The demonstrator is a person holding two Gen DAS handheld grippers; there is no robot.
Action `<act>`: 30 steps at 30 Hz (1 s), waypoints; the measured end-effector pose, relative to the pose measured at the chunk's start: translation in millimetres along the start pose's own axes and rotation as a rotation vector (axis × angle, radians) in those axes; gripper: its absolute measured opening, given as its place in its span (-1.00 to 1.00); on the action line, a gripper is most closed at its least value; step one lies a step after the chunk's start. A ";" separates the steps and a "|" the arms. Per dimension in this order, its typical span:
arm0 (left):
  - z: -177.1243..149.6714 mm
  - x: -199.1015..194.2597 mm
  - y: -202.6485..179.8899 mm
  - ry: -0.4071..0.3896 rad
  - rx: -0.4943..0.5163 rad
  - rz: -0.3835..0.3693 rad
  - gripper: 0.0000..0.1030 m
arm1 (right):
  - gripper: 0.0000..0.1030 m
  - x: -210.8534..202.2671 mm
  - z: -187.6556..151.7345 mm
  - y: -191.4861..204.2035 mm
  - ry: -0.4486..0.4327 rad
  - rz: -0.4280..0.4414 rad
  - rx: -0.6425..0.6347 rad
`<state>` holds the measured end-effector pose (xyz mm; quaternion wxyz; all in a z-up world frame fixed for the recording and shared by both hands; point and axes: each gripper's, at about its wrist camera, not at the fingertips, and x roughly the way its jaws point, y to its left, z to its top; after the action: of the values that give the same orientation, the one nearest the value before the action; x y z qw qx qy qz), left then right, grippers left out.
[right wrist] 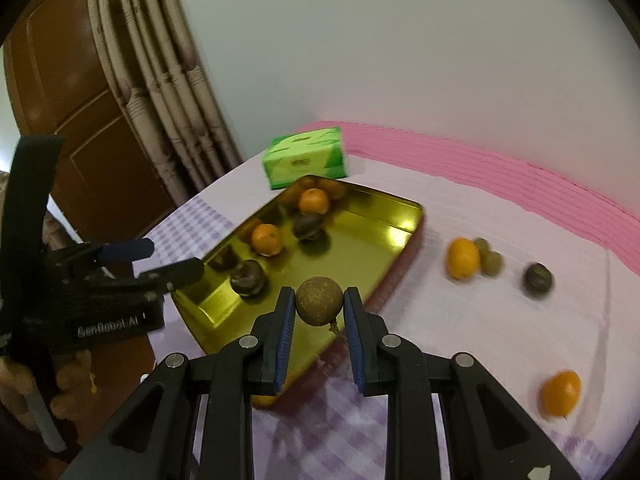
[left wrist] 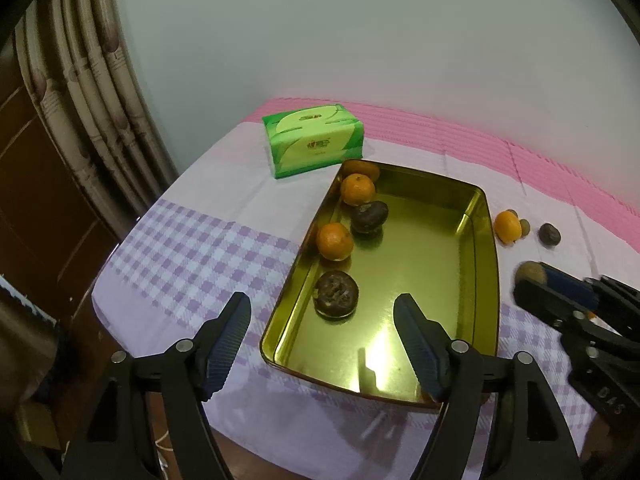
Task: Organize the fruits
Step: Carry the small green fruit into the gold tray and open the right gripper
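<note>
Ribbed blue pads on the black fingers of the right gripper [right wrist: 319, 305] were seen clamped on a small round brown fruit [right wrist: 319, 301], rough and matte of skin, with a short stem hanging from its lower right side; being near-spherical, it showed no clear long axis. It was held above the near right rim of a rectangular gold metal tray [right wrist: 376, 206], whose mirror-like floor reflected the lamp and whose long axis ran away from the camera. Four fruits were lined along the tray's left wall in the left wrist view: two smooth tangerines [left wrist: 357, 189] at the far end and middle, a dark wrinkled fruit [left wrist: 369, 216] between them, and a dark, cracked fruit [left wrist: 336, 294] nearest. The left gripper [left wrist: 322, 312] was held released over the tray's near left corner, nothing between its spread fingers. On the lilac checked tablecloth [left wrist: 192, 256], right of the tray, were seen an orange fruit [right wrist: 463, 258] touching two small greenish ones, a dark fruit [right wrist: 538, 278] apart, and another orange one [right wrist: 561, 393] nearer. A green tissue box [left wrist: 314, 139] stood behind the tray.
</note>
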<state>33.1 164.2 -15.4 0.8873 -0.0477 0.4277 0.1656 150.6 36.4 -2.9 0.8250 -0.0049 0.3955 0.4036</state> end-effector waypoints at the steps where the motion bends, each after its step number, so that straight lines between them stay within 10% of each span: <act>1: 0.2 1.0 1.2 0.002 -0.003 0.000 0.46 | -0.56 4.3 2.1 2.5 0.004 0.005 -0.005; 30: 2.9 17.1 15.7 0.053 -0.053 0.025 0.54 | -0.55 80.5 20.7 12.0 0.096 0.053 0.023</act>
<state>39.9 184.0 -25.9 0.8720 -0.0701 0.4472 0.1865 185.1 104.6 -37.8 0.7942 -0.0042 0.4390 0.4202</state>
